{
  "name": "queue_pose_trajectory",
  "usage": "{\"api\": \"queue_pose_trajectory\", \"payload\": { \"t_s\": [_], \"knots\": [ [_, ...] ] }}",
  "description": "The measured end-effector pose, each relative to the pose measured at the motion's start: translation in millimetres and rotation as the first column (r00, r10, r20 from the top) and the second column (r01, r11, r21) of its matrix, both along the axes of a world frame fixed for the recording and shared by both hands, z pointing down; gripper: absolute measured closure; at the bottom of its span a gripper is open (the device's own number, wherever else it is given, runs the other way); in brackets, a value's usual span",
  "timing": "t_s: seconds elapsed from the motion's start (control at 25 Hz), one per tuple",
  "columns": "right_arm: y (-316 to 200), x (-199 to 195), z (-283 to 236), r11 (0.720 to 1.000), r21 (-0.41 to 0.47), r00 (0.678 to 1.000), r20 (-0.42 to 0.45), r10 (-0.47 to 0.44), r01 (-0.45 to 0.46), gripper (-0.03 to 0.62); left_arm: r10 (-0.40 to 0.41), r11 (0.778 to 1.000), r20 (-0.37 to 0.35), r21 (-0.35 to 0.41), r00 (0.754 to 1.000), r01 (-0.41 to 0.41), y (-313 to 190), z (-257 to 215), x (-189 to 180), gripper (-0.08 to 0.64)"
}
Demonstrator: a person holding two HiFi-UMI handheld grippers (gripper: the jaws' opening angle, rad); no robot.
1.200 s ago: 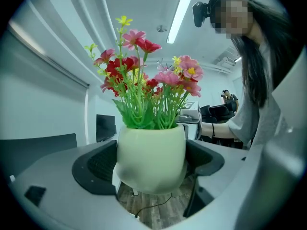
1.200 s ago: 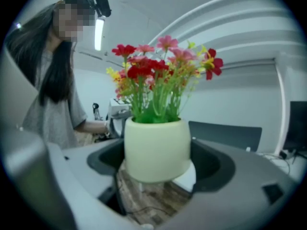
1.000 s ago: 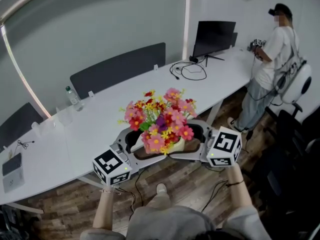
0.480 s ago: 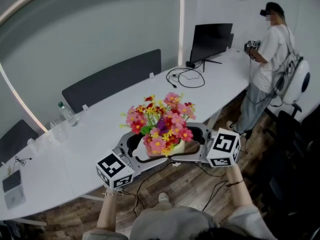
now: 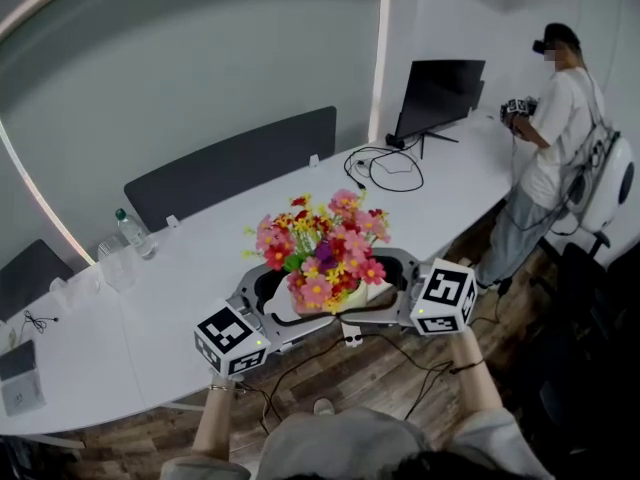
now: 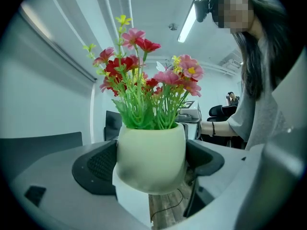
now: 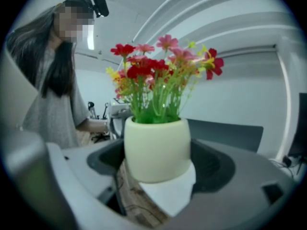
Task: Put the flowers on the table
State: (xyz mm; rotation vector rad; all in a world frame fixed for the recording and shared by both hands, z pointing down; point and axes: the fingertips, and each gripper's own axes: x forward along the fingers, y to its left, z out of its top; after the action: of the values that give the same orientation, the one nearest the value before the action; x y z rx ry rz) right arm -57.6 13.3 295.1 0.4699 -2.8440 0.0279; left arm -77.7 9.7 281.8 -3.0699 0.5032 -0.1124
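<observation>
A cream pot (image 5: 352, 294) of pink, red and yellow flowers (image 5: 322, 248) hangs in the air over the near edge of the long white table (image 5: 200, 258). My left gripper (image 5: 285, 303) clasps it from the left and my right gripper (image 5: 380, 288) from the right. In the left gripper view the pot (image 6: 151, 157) fills the space between the dark jaws, which press its sides under the flowers (image 6: 144, 80). The right gripper view shows the same pot (image 7: 157, 147) wedged between its jaws, with white table edge and wooden floor below.
Farther along the table stand a black monitor (image 5: 440, 88) and a loop of cables (image 5: 385, 163). A water bottle (image 5: 130, 233) and a small device (image 5: 20, 388) sit at the left. Dark chair backs (image 5: 230, 163) line the far side. A person (image 5: 560, 128) stands at the right end.
The pot stays clasped between both grippers at about the same spot over the table edge. The head view has shifted slightly.
</observation>
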Motion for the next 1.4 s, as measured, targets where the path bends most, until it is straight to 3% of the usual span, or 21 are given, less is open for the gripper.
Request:
{"api": "queue_pose_trajectory", "payload": {
  "t_s": [0.36,0.76,1.4],
  "knots": [
    [-52,-1,9,1.000,0.004,1.000,-0.011,-0.026,0.026,0.164,-0.028,1.000,0.009,-0.002,1.000,0.028,-51,9,-1,0.106],
    [-75,17,42,0.999,0.015,0.999,0.000,-0.043,0.043,0.164,-0.045,0.999,0.038,0.011,0.998,0.045,-74,42,18,0.105],
    [-175,47,60,0.980,-0.027,0.980,-0.041,-0.196,0.195,0.164,-0.196,0.980,0.056,-0.015,0.979,0.197,-171,59,48,0.106]
  ]
}}
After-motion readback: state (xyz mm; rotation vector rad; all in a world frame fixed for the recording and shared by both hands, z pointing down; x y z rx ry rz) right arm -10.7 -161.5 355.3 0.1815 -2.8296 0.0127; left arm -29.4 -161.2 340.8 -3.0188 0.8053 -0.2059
